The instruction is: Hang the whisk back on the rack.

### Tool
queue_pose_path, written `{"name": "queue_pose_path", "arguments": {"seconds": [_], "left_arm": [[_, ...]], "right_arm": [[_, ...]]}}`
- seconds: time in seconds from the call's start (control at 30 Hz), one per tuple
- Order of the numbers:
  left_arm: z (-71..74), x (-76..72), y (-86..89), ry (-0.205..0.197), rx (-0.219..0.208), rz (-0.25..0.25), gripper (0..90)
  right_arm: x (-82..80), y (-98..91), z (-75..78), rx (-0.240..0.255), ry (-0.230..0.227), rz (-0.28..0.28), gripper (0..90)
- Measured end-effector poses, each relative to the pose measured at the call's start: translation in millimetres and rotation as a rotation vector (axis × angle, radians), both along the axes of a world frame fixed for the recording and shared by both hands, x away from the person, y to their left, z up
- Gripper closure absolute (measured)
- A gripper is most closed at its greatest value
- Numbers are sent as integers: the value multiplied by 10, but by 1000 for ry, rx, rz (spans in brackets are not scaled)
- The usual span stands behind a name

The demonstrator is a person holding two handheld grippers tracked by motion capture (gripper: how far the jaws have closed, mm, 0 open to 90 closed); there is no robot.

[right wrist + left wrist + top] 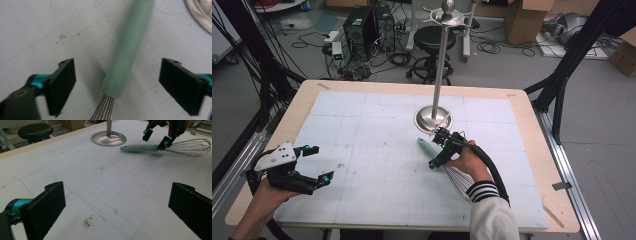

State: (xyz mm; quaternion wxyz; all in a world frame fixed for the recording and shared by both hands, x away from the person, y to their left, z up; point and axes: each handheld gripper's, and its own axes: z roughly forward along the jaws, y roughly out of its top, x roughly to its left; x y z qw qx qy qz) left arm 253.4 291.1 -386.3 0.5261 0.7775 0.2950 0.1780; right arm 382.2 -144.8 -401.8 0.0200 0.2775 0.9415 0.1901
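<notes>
A whisk with a pale green handle (426,146) and wire loops lies flat on the white gridded mat (362,130), right of centre. My right gripper (437,148) points down over it and stands open. In the right gripper view the handle (130,50) runs up between the two black jaws, near its joint with the wires, with a gap on each side. The left gripper view shows the whisk (140,148) far off with the right gripper (155,138) straddling it. My left gripper (322,163) rests open at the mat's left side, with nothing between its jaws (116,207).
A metal stand with a round base (433,119) and a tall pole rises just behind the whisk, close to the right gripper; its base edge (200,12) shows in the right gripper view. The wooden table (532,150) borders the mat. A stool, computers and cables sit on the floor beyond.
</notes>
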Motion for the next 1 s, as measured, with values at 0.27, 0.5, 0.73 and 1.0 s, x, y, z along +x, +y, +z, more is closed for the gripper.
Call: {"name": "queue_pose_path", "arguments": {"seconds": [0.27,0.5,0.73,1.0], "left_arm": [[-4,7,-1,1,0,0,17],[-5,10,-3,2,-2,3,17],[-7,18,-5,1,2,0,17],[-7,16,-8,1,0,-2,17]], "right_arm": [[45,38,-48,-18,30,-20,247],[73,63,-87,-24,43,-22,330],[94,58,-108,-40,46,-27,442],[98,64,-122,-45,68,-42,548]]}}
